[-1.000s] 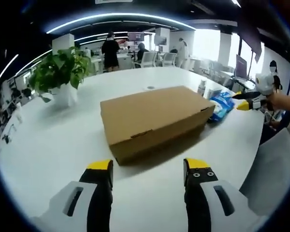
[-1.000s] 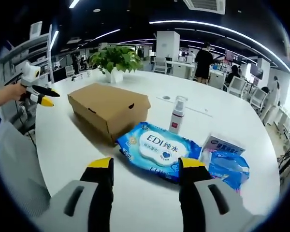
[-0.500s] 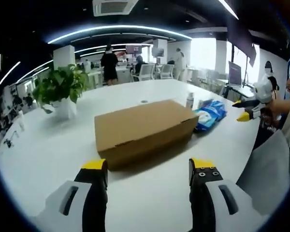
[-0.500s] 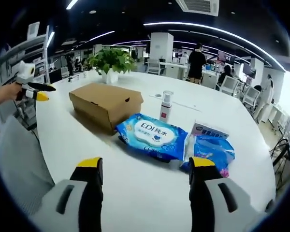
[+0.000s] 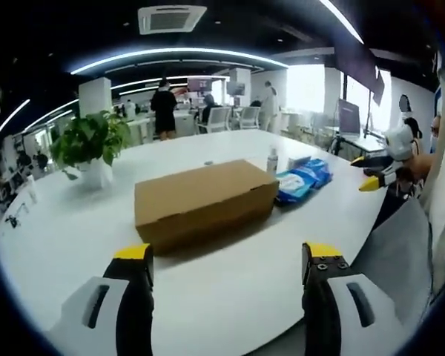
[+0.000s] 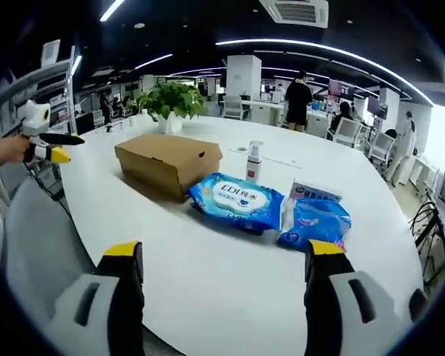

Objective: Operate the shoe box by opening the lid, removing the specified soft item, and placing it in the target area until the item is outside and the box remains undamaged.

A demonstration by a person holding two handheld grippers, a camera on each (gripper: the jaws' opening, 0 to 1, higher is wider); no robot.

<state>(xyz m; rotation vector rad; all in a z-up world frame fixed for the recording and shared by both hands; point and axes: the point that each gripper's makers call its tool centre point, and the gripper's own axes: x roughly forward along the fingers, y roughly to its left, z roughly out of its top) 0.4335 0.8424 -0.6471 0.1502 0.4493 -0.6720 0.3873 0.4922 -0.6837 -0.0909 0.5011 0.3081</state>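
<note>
Sitting shut – plain brown cardboard shoe box.

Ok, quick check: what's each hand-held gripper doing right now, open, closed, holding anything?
Left hand-held gripper: open, holding nothing, short of the closed cardboard shoe box.
Right hand-held gripper: open, holding nothing.

Layout relative to the shoe box, right gripper view: on the surface, a potted plant stands behind it; a wipes pack lies just beside it to the right, a spray bottle behind that pack, and further packets beyond.
</note>
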